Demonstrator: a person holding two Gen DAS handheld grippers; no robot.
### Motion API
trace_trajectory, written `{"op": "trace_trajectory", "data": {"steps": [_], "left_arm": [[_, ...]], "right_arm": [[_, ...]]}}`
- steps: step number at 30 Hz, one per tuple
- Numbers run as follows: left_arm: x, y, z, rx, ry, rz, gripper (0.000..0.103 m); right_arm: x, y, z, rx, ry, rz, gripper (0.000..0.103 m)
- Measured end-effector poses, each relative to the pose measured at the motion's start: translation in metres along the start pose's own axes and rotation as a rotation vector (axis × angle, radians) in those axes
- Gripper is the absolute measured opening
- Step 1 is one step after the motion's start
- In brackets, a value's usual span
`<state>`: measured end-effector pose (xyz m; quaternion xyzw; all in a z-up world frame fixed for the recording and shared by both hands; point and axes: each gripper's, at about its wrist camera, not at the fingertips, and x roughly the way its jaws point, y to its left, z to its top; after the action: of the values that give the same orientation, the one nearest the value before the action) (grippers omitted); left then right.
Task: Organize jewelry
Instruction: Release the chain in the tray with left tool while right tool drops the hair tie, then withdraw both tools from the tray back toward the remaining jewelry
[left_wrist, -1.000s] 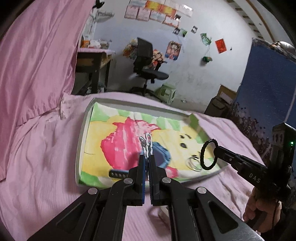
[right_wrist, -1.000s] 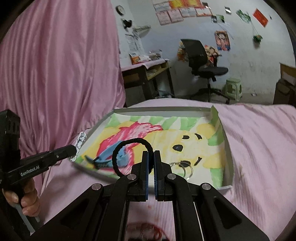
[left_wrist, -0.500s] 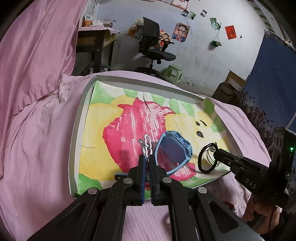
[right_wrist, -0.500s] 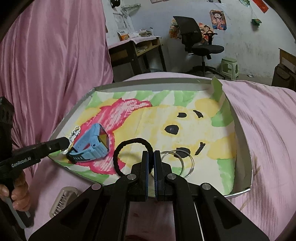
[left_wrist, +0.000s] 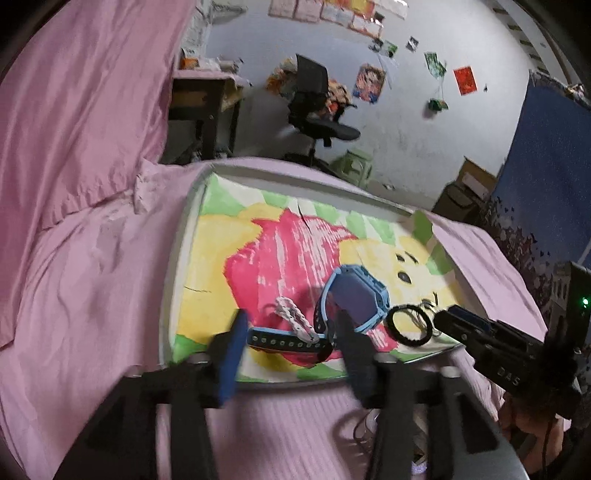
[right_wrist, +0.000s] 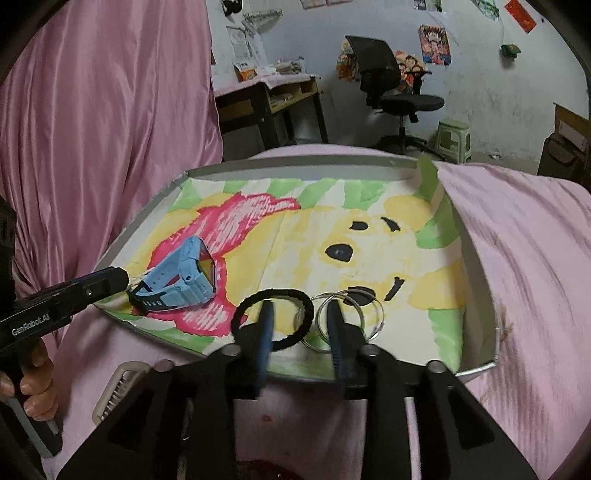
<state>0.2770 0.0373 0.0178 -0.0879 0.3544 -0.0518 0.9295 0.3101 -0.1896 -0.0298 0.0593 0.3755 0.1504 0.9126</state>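
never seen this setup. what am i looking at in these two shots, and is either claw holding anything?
No robot: a person holds a two-finger claw in each hand, with a fisheye camera on each looking along its fingers. One picture is from the left claw, the other from the right claw. A shallow tray lined with a cartoon drawing sits on pink bedding. In it lie a blue watch, a white chain, a black hair tie and thin silver rings. Both claws have just been opening and grip nothing; the pieces rest on the tray.

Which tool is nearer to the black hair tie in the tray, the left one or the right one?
Right. The right tool stands open directly over the black hair tie. The left tool is open beside the blue watch, farther off.
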Motion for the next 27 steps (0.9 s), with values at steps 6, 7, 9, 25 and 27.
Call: {"op": "trace_trajectory", "data": {"steps": [6,7,9,25,27], "left_arm": [[-0.03,-0.009,-0.006,0.047,-0.126,0.049,0.08],[-0.034,-0.011,-0.007,0.053,-0.144,0.054,0.083],[-0.044,-0.016,-0.011,0.068,-0.174,0.062,0.09],[-0.114,-0.04,-0.06,0.116,-0.331,0.095,0.103],[-0.121,-0.043,-0.068,0.124,-0.337,0.096,0.103]], "right_arm": [[-0.031,-0.001,-0.005,-0.002,-0.104,-0.009,0.052],[-0.038,-0.002,-0.006,-0.004,-0.126,-0.012,0.056],[-0.054,-0.002,-0.009,-0.005,-0.175,-0.016,0.064],[-0.147,0.01,-0.043,-0.121,-0.403,-0.047,0.102],[-0.154,0.013,-0.048,-0.141,-0.412,-0.046,0.102]]}}
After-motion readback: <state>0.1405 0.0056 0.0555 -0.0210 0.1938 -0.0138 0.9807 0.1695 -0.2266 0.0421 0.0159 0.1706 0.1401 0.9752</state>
